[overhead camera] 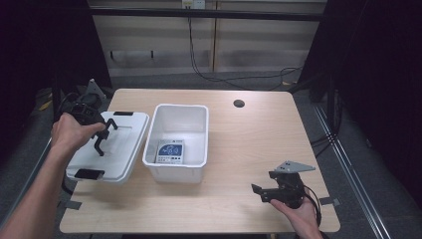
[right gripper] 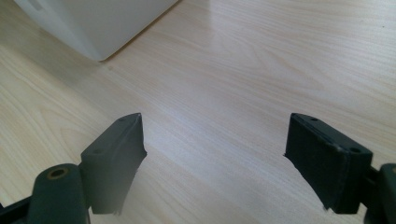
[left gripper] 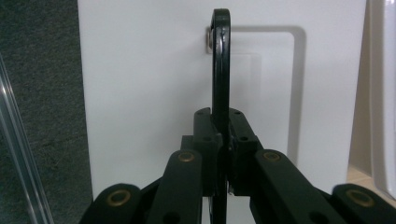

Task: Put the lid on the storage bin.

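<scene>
The left hand-held gripper (overhead camera: 101, 135) is clamped tight on the thin black handle (left gripper: 221, 70) of the flat white rectangular plastic lid (overhead camera: 127, 137), which rests at the left edge of the light wooden table (overhead camera: 249, 144), just beside the open white plastic tub (overhead camera: 176, 172). The tub lies to the right of the lid, long axes roughly parallel, so the left hand is much nearer. The right hand-held gripper (overhead camera: 261, 191) waits wide and empty, well apart.
</scene>
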`<move>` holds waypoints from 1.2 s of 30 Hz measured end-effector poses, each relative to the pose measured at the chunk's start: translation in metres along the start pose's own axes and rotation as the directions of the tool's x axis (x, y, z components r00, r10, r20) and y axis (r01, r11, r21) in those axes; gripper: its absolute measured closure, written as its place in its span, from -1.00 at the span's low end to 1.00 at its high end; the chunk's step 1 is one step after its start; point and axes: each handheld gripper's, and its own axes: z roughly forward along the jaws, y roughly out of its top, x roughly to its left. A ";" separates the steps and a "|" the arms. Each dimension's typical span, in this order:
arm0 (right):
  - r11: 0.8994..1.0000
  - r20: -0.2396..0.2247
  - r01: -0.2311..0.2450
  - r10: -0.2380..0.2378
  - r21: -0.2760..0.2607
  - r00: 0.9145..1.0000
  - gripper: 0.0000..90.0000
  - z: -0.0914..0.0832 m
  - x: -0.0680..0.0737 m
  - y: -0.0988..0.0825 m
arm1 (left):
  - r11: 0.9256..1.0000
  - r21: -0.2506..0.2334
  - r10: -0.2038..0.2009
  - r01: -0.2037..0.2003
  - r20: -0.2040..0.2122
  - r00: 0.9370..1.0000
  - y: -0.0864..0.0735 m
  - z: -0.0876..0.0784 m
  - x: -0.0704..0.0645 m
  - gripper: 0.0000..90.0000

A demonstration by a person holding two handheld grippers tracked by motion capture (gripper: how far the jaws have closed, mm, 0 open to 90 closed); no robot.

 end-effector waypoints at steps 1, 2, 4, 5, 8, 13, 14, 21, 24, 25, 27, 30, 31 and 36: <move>1.000 0.000 0.000 0.000 0.001 1.000 -0.58 0.000 0.000 0.000 | 1.000 0.002 0.014 -0.014 0.003 1.000 0.000 -0.001 0.000 0.89; 1.000 0.000 0.001 -0.001 0.001 1.000 -0.58 0.000 0.000 0.000 | 1.000 0.002 0.023 -0.023 0.010 1.000 0.000 -0.003 0.000 0.89; 1.000 -0.001 0.001 -0.001 0.002 1.000 -0.58 0.000 0.000 0.000 | 1.000 0.000 0.025 -0.025 0.008 1.000 0.000 -0.007 -0.001 0.89; 1.000 -0.001 0.001 -0.001 0.002 1.000 -0.58 0.000 0.000 0.000 | 1.000 0.000 0.025 -0.025 0.008 1.000 0.000 -0.007 -0.001 0.89; 1.000 0.000 -0.005 0.005 0.002 1.000 -0.58 0.000 0.000 0.000 | 1.000 -0.004 0.030 -0.030 0.010 0.999 0.001 -0.014 0.000 0.89; 1.000 0.000 -0.006 0.006 0.004 1.000 -0.58 0.000 0.000 0.000 | 0.999 -0.031 0.028 -0.028 0.020 0.999 0.002 -0.028 -0.001 0.89; 1.000 -0.001 -0.006 0.006 0.002 1.000 -0.59 0.000 0.000 0.000 | 0.999 -0.030 0.033 -0.032 0.020 0.999 0.002 -0.031 -0.002 0.89; 1.000 0.000 -0.009 0.009 0.004 1.000 -0.59 0.000 0.000 0.000 | 0.998 -0.038 0.053 -0.052 0.021 0.998 0.005 -0.037 -0.008 0.89; 1.000 -0.001 0.000 0.000 0.004 1.000 -0.59 0.001 0.000 0.000 | 0.998 -0.020 0.066 -0.065 0.036 0.997 0.006 -0.039 -0.011 0.89; 1.000 0.000 -0.001 0.001 0.004 1.000 -0.59 0.001 0.000 0.000 | 0.997 -0.022 0.073 -0.072 0.041 0.997 0.006 -0.041 -0.011 0.89; 1.000 -0.001 -0.002 0.002 0.004 1.000 -0.59 0.001 0.000 0.000 | 0.997 -0.031 0.076 -0.075 0.038 0.996 0.007 -0.045 -0.015 0.89; 1.000 0.000 -0.002 0.002 0.006 1.000 -0.59 0.001 0.000 0.000 | 0.996 -0.031 0.079 -0.078 0.038 0.996 0.008 -0.048 -0.016 0.89; 1.000 0.000 -0.001 0.001 0.005 1.000 -0.59 0.001 0.000 0.000 | 0.996 -0.031 0.084 -0.082 0.038 0.996 0.008 -0.049 -0.017 0.89; 1.000 -0.002 -0.001 0.001 0.007 1.000 -0.59 0.001 0.000 0.000 | 0.993 -0.036 0.113 -0.111 0.047 0.993 0.010 -0.056 -0.024 0.89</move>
